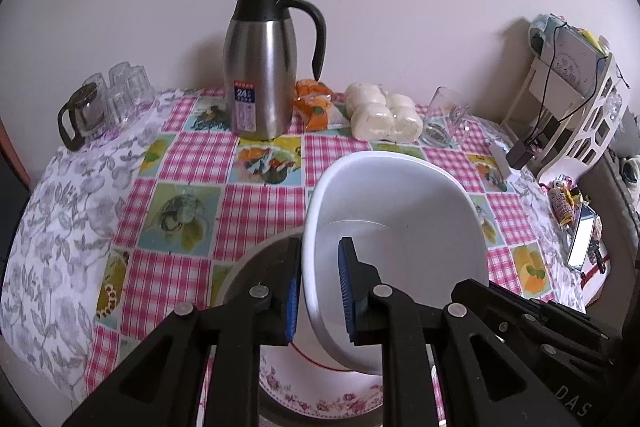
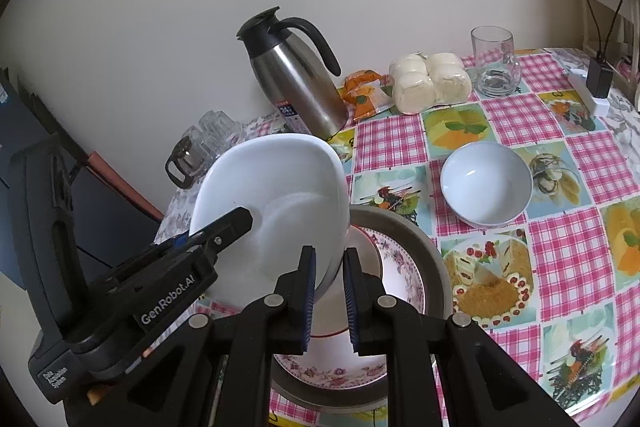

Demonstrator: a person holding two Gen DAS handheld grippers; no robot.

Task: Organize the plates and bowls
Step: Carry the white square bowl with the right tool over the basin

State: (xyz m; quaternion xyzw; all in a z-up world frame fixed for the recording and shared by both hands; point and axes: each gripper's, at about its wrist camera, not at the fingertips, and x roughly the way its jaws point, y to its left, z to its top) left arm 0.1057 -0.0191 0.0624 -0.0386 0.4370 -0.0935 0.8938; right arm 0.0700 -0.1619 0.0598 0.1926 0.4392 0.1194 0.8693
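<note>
A large white squarish bowl (image 1: 400, 223) is held tilted above a stack of plates. My left gripper (image 1: 320, 291) is shut on its left rim, one pad inside and one outside. My right gripper (image 2: 329, 297) is shut on the same bowl's (image 2: 280, 195) lower right rim. Below lie a floral-rimmed plate (image 2: 396, 267) and a red-rimmed white plate (image 2: 332, 335) inside a grey metal dish (image 2: 436, 267). A small white bowl (image 2: 486, 183) sits apart on the checked tablecloth to the right. The left gripper's body (image 2: 160, 291) shows in the right wrist view.
A steel thermos jug (image 1: 260, 67) stands at the back by the wall. Wrapped buns (image 1: 384, 117), an orange packet (image 1: 316, 103) and a glass mug (image 1: 446, 119) lie beside it. Upturned glasses and a glass pot (image 1: 104, 103) stand at far left. A white rack (image 1: 576, 99) stands at right.
</note>
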